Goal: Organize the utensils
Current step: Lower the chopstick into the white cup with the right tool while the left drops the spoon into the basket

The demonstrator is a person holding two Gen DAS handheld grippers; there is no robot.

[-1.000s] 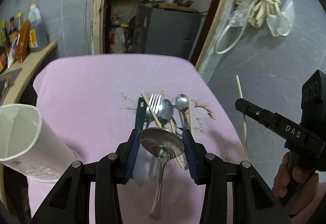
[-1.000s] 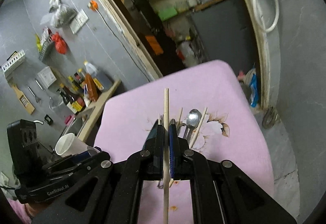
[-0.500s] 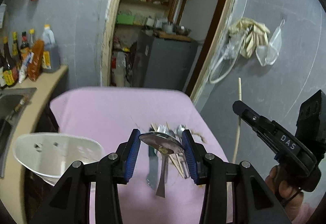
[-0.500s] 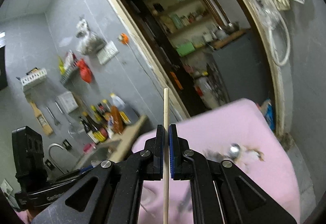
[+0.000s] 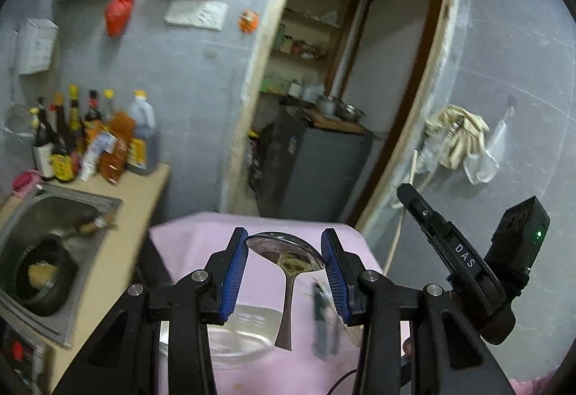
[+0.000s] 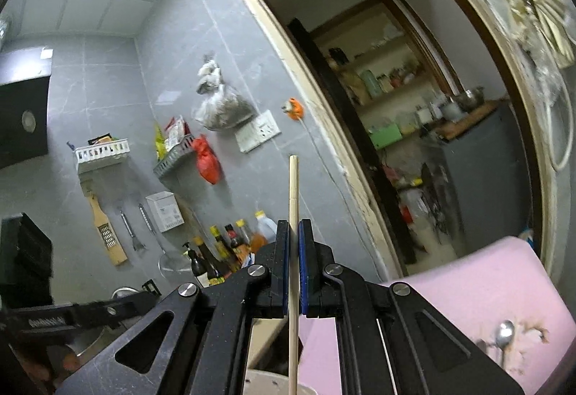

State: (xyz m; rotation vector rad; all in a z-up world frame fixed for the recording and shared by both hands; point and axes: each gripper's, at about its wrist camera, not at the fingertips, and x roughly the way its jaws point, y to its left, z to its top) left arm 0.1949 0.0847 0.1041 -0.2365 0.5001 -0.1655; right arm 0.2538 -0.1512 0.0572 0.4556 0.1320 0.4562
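Left wrist: left gripper [image 5: 284, 247] clamped on spoon [image 5: 287, 260] bowl, handle hanging down above white cup [image 5: 234, 334] on pink cloth [image 5: 201, 233]. Right wrist: right gripper [image 6: 294, 253] pinching chopstick [image 6: 293, 251], upright, raised over table.

Left gripper [image 5: 284, 247]: black frame, ribbed blue pads [image 5: 235, 272]. Spoon [image 5: 288, 260] showing shiny silver. Right gripper [image 6: 294, 233]: black, blue pads. Chopstick [image 6: 293, 215] showing pale tan wood. Tablecloth [image 5: 259, 278] showing pink, brown floral print [image 6: 532, 332] at right. Container [image 5: 237, 337] below showing white. Walls showing grey tile. Red bag [image 6: 207, 161] hanging far left. Sink [image 5: 46, 215] showing steel grey.
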